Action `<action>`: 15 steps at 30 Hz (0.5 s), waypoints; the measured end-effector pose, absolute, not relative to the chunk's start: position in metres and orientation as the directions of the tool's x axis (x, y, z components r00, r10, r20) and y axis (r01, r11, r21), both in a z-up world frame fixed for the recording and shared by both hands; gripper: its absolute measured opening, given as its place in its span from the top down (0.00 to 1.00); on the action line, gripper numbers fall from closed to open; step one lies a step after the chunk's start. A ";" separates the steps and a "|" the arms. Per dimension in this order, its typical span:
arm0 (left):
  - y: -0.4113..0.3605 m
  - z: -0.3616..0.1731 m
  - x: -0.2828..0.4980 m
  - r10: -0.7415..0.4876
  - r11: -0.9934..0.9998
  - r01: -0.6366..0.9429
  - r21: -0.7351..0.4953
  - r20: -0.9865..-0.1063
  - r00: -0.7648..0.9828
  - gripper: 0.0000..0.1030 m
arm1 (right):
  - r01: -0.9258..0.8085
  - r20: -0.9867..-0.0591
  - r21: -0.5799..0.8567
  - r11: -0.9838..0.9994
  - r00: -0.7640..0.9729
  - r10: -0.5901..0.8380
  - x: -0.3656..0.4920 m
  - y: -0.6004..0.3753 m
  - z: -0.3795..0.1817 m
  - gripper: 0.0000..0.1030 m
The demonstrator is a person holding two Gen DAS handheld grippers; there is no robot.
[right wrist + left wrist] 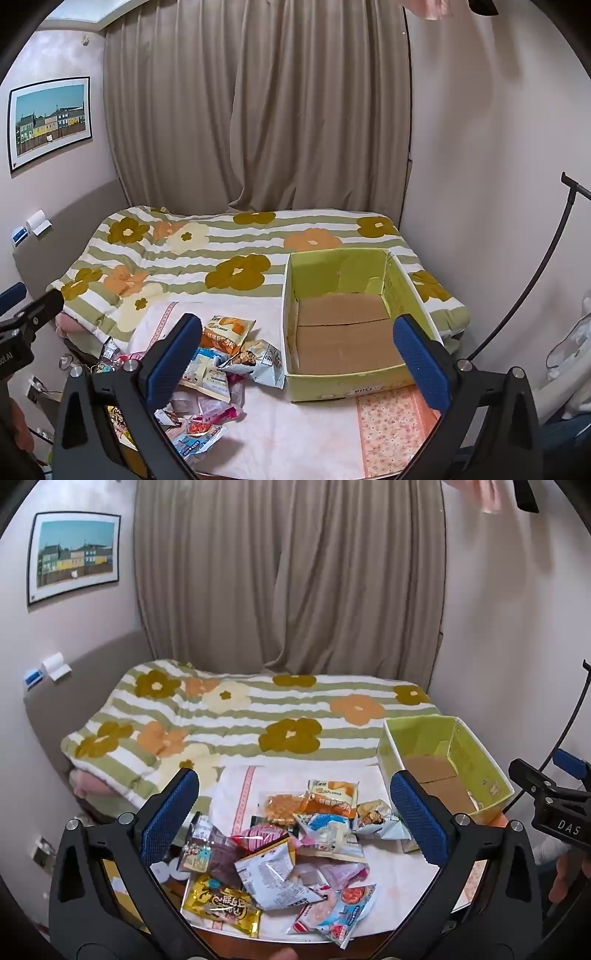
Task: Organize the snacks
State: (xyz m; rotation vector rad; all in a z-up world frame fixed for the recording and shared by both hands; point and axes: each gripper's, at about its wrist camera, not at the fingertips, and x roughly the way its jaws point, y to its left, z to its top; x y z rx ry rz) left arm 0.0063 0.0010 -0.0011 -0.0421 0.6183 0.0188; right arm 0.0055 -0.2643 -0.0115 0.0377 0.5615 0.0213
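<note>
A pile of snack packets (288,853) lies on a white cloth over the table (236,797); it also shows at the left of the right wrist view (210,369). An empty green cardboard box (347,325) stands on the table to the right of the pile, also in the left wrist view (447,760). My left gripper (295,819) is open and empty, hovering above the pile. My right gripper (295,362) is open and empty, above the table in front of the box's left side.
A bed with a flowered green-striped quilt (229,258) lies behind the table, with beige curtains (258,110) beyond. A black stand pole (535,280) curves up at the right. A framed picture (74,554) hangs on the left wall.
</note>
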 end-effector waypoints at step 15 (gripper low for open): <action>-0.003 -0.002 -0.001 0.008 1.000 -0.019 -0.016 -0.531 0.847 0.00 | -0.023 -0.537 0.032 0.999 0.843 0.036 0.003 -0.265 -0.006 0.00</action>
